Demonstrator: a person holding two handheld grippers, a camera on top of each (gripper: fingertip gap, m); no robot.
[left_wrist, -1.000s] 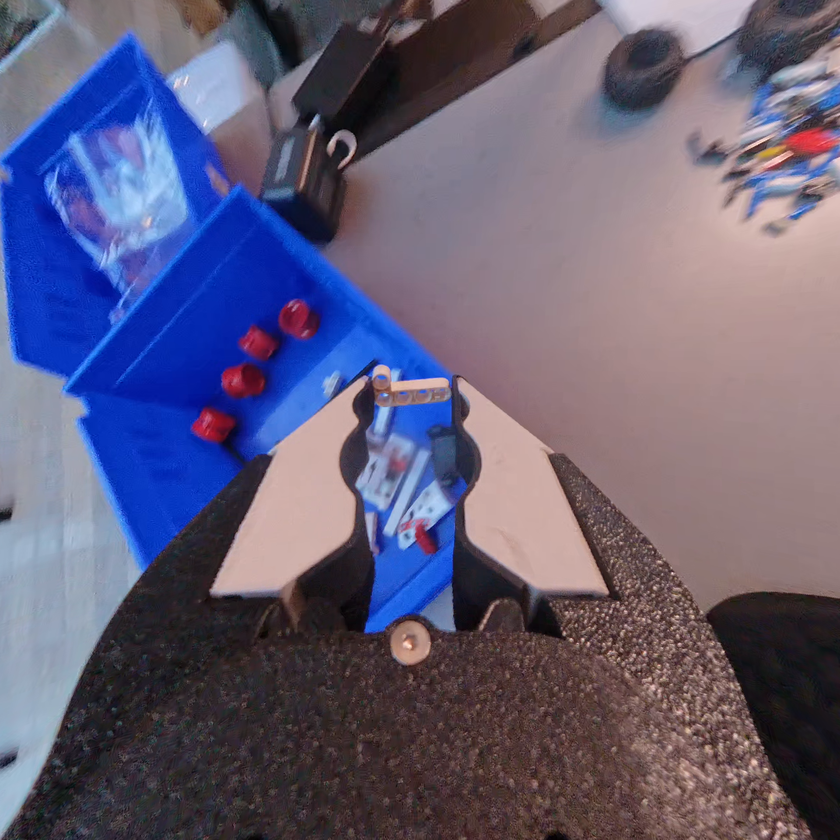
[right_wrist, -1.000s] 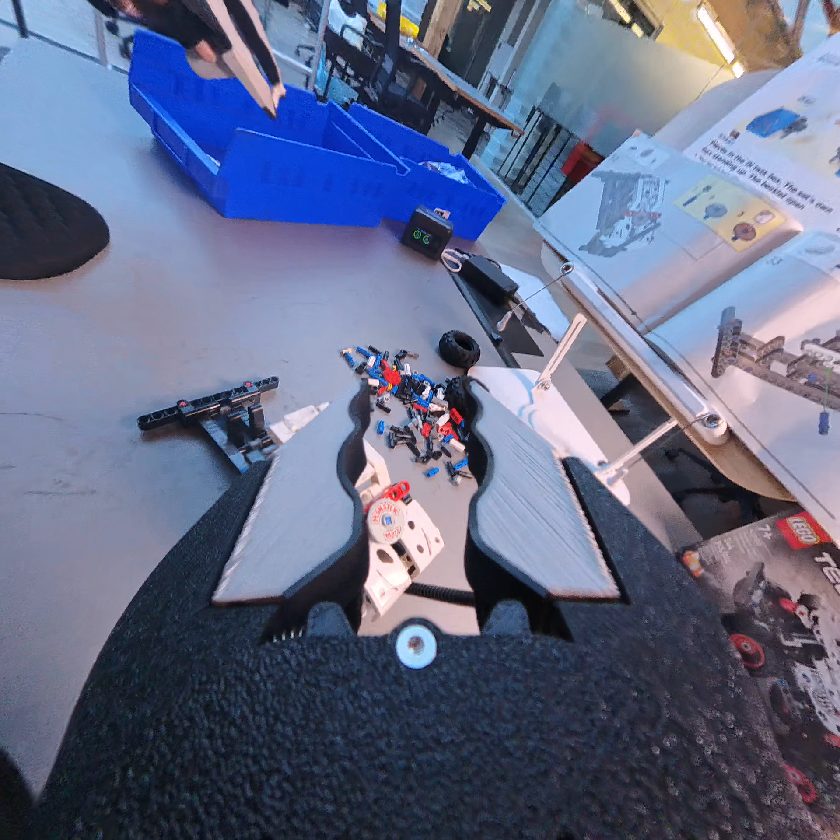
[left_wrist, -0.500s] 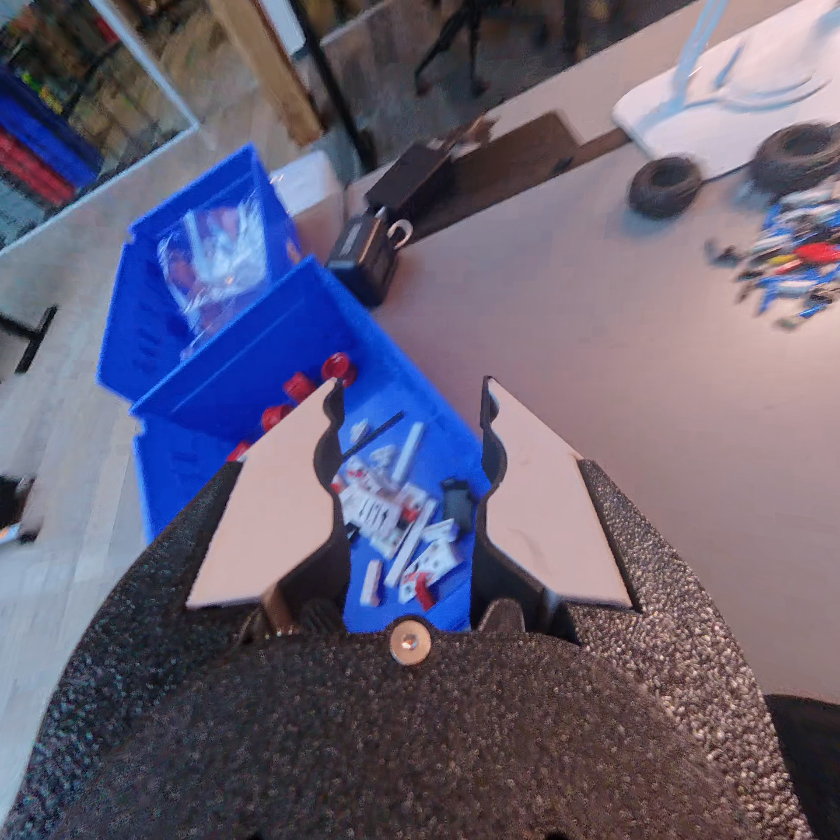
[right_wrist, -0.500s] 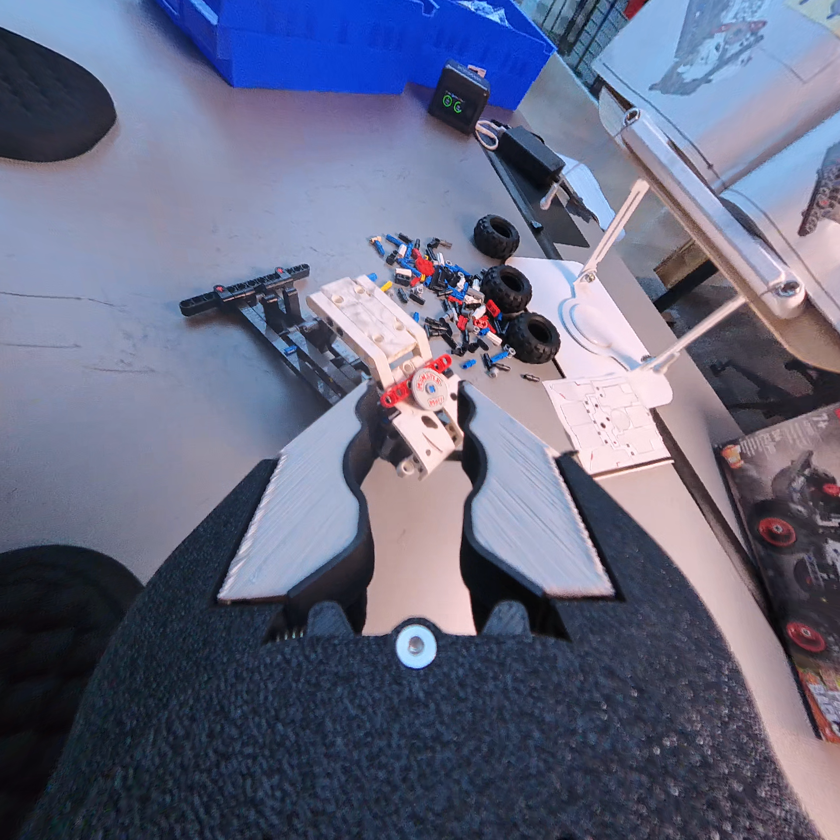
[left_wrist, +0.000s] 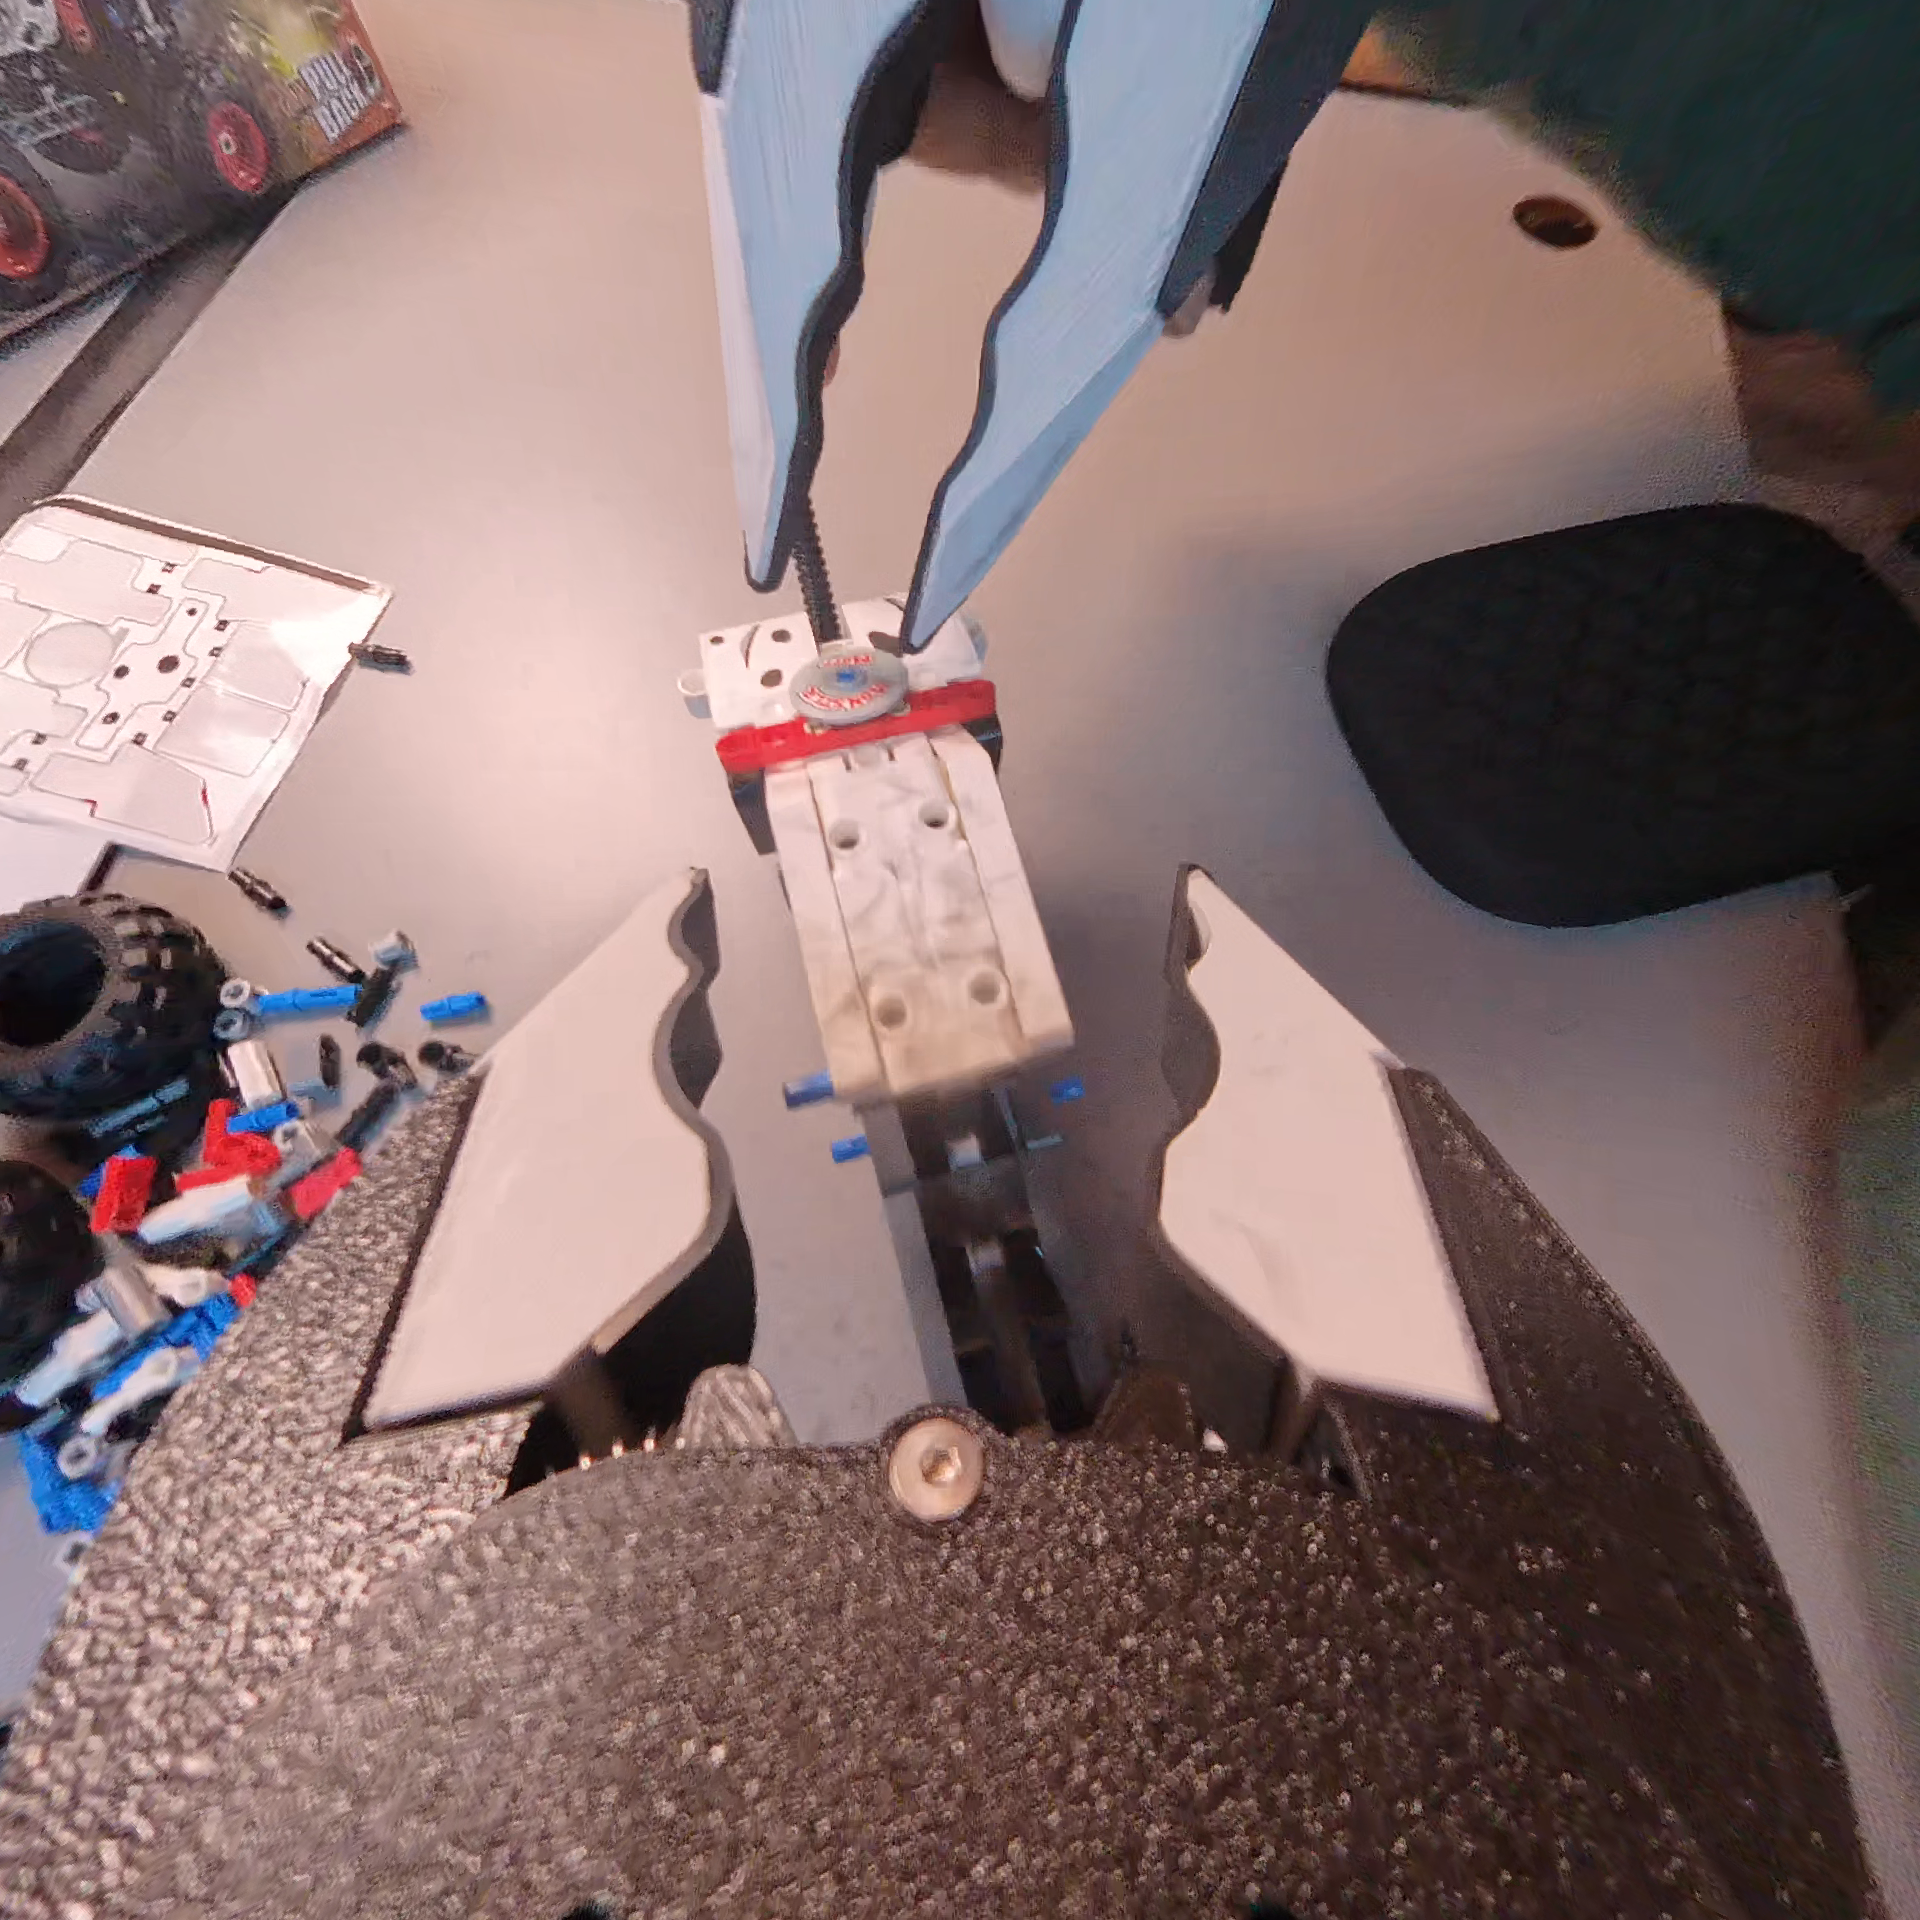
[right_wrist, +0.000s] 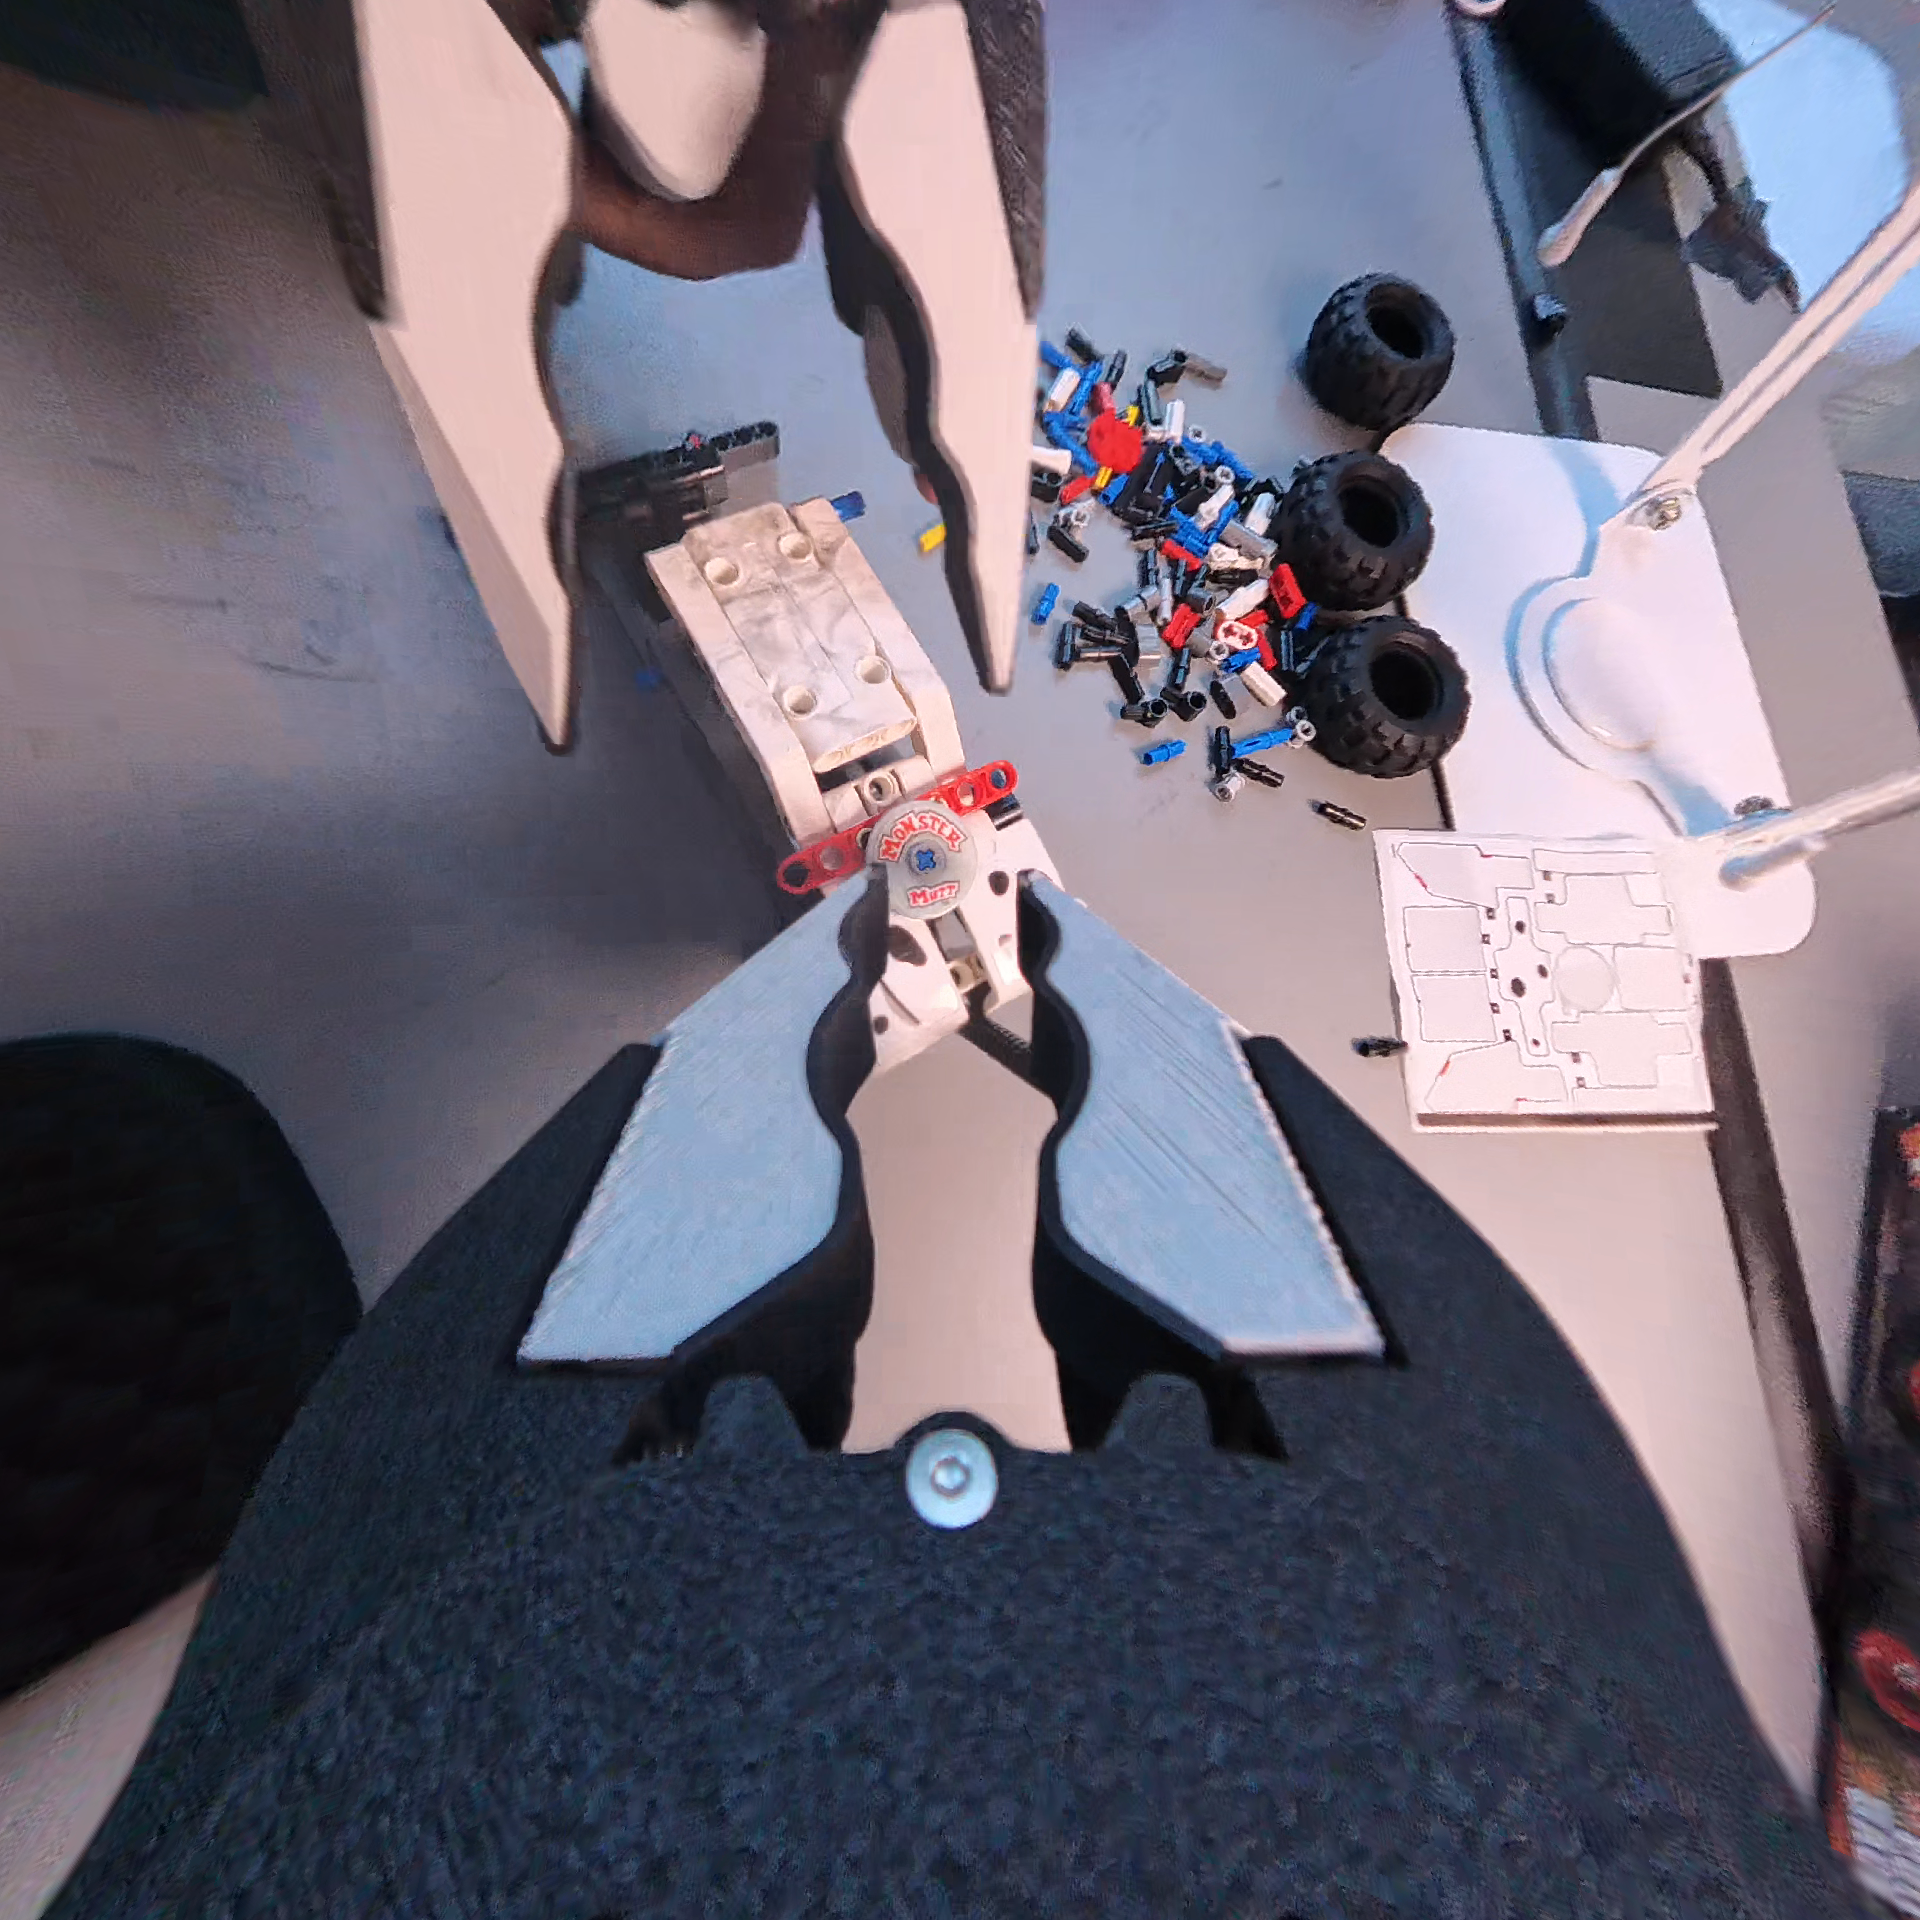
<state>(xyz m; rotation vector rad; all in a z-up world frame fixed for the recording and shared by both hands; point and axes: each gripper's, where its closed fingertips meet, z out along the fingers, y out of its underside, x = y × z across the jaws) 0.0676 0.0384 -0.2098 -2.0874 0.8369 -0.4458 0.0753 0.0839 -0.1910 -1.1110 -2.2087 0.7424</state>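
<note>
A brick-built model (left_wrist: 914, 914) lies on the grey table: white body panels, a red beam (left_wrist: 769, 743) across it, a round grey disc (right_wrist: 923, 860), and a black chassis (right_wrist: 675, 483) behind. My right gripper (right_wrist: 951, 888) is shut on the model's white front end just below the disc; it also shows in the left wrist view (left_wrist: 842, 608), coming from the far side. My left gripper (left_wrist: 940, 894) is open and empty, its fingers straddling the model's rear end without touching. It shows from the front in the right wrist view (right_wrist: 779, 712).
A pile of small blue, red, black and grey parts (right_wrist: 1164, 561) with three black tyres (right_wrist: 1351, 530) lies beside the model. A sticker sheet (right_wrist: 1548, 977) and a white stand base (right_wrist: 1621, 623) are past them. A black pad (left_wrist: 1621, 707) and a printed box (left_wrist: 156, 135) lie nearby. Some 6 cm of space lies between my two pairs of fingers.
My left gripper let go of a tan beam over the blue bin, then swung across to straddle the model. My right gripper dropped to the model and closed on its front end.
</note>
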